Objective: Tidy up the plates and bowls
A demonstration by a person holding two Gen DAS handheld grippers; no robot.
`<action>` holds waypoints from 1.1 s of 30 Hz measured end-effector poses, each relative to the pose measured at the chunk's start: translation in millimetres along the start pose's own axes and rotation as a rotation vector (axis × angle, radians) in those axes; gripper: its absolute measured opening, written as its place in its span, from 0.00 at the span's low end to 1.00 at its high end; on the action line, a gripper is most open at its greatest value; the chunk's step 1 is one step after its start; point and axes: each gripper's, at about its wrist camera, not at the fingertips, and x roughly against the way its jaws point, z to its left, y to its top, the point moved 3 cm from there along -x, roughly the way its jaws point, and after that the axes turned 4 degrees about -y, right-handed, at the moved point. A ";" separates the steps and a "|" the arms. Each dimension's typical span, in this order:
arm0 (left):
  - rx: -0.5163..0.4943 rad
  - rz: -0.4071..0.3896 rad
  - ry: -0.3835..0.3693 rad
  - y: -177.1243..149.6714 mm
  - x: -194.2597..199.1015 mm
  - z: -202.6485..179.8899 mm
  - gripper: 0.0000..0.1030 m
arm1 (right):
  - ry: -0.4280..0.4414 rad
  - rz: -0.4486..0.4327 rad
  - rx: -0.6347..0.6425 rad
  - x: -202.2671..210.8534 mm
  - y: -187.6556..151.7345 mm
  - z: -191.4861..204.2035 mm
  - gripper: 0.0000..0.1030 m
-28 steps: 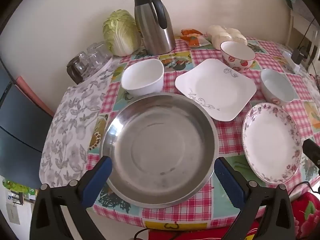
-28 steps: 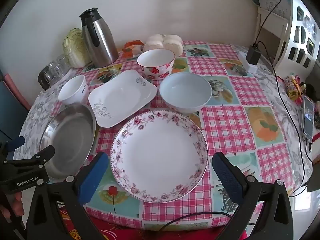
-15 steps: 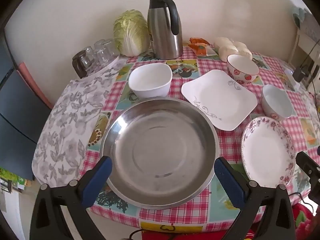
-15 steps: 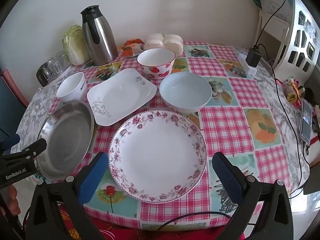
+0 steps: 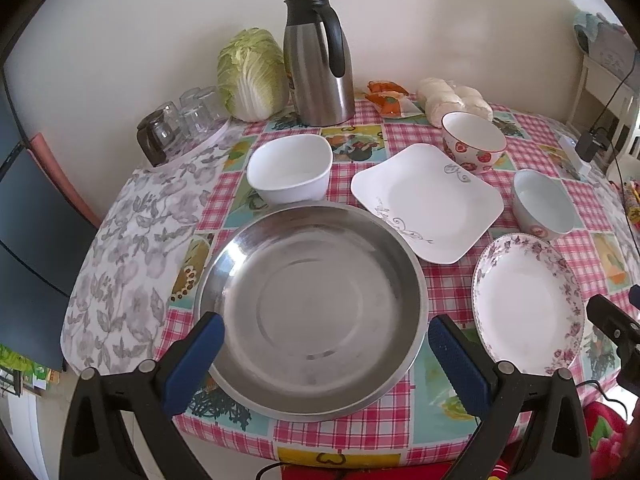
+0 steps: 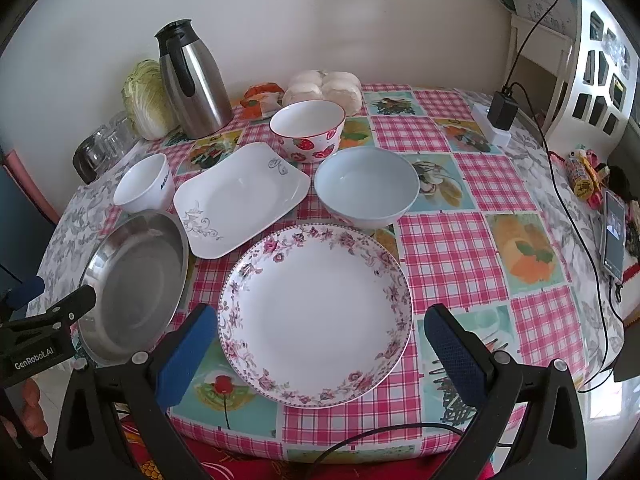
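Observation:
A round steel plate (image 5: 310, 308) (image 6: 136, 280) lies at the table's near left edge. My left gripper (image 5: 324, 360) hovers wide open over its near rim, holding nothing. A floral-rimmed plate (image 6: 316, 314) (image 5: 528, 304) sits to its right, under my open, empty right gripper (image 6: 320, 356). Behind them rest a square white plate (image 5: 426, 200) (image 6: 240, 196), a white bowl (image 5: 290, 174) (image 6: 145, 184), a strawberry bowl (image 5: 474, 146) (image 6: 308, 130) and a pale blue bowl (image 5: 544, 204) (image 6: 366, 186).
A steel thermos jug (image 5: 318, 60), a cabbage (image 5: 252, 74) and a cluster of glasses (image 5: 176, 128) stand along the wall. Steamed buns (image 6: 324, 88) and an orange packet (image 6: 260, 100) lie at the back. A charger and cable (image 6: 502, 114) and a phone (image 6: 614, 236) sit on the right.
Both grippers have pulled back and risen slightly, so the dishes look smaller and more of the table shows. No dish has moved; both stay open.

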 end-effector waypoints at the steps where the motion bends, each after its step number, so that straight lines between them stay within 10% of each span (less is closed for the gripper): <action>1: -0.001 0.000 -0.002 0.0 0.0 -0.1 1.00 | 0.001 0.000 0.000 -0.3 -0.2 -0.4 1.00; 33: -0.024 -0.002 0.000 -2.2 1.0 -0.8 1.00 | 0.009 -0.010 -0.002 1.7 -0.3 -1.2 1.00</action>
